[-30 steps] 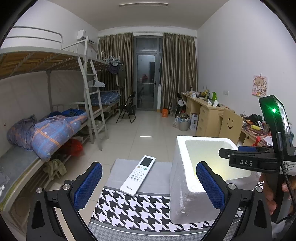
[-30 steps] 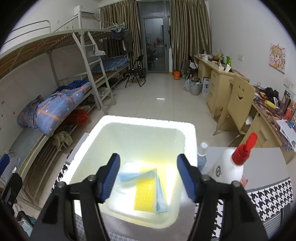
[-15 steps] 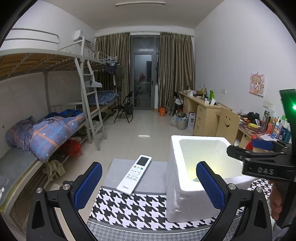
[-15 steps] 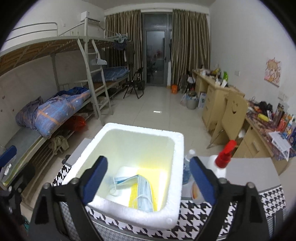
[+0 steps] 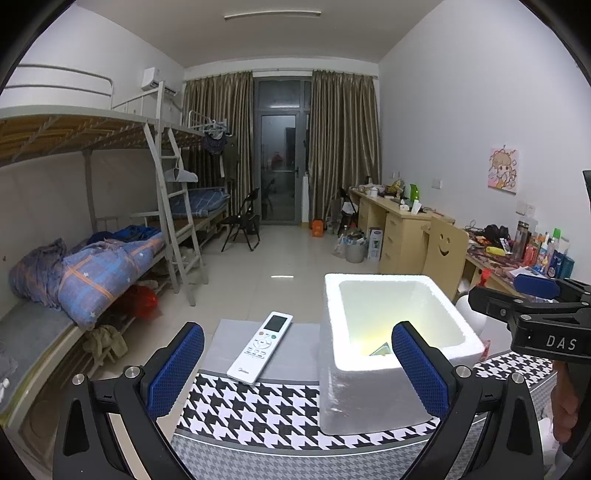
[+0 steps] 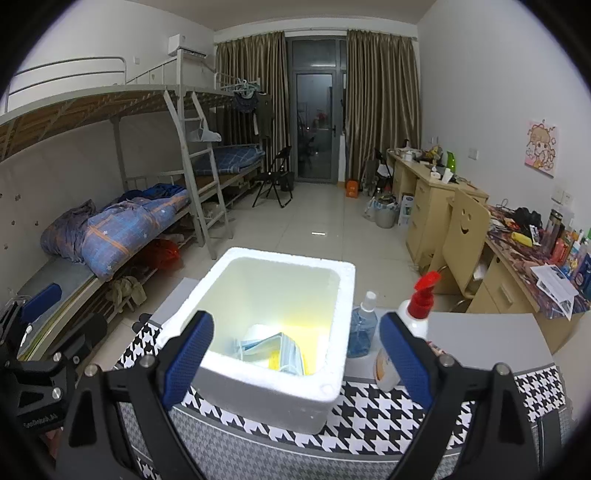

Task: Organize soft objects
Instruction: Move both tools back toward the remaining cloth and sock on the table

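Both grippers, left [image 5: 297, 363] and right [image 6: 297, 356], show fingers released and empty above the tabletop [image 6: 373, 424], the face masks [image 6: 275, 350] lying inside the foam box [image 6: 334, 369], evidently their intended container.

Dim room under one ceiling strip light [image 5: 272, 15], blown-out glare on the foam box [image 6: 273, 384], fisheye-bent edges.
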A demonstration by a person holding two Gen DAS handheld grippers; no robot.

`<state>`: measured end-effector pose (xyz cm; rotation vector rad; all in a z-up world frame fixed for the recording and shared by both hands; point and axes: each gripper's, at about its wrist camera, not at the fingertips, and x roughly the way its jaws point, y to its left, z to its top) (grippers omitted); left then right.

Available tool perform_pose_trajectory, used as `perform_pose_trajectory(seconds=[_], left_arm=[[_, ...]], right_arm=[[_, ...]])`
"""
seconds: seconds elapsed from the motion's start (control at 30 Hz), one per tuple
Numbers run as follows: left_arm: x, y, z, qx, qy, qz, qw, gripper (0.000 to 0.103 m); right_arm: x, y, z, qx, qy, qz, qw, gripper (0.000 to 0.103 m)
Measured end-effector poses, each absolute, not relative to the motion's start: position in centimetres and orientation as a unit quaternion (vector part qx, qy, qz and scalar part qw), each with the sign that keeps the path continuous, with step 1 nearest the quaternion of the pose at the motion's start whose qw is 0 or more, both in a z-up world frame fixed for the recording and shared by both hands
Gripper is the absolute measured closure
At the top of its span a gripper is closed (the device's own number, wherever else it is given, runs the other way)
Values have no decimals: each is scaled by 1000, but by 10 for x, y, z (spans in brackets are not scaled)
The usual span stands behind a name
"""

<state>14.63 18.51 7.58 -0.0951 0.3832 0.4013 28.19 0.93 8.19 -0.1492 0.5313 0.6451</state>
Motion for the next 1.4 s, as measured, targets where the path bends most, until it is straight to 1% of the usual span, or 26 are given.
perform_pose_trajectory(seconds=[0.73,1.4], left_arm=[[98,124,95,-18,154,174,973,1],[76,84,88,-24,136,136,981,1]], right_arm=[[229,-57,93,-43,220,322,920,9],[202,-97,84,-41,189,305,932,9]])
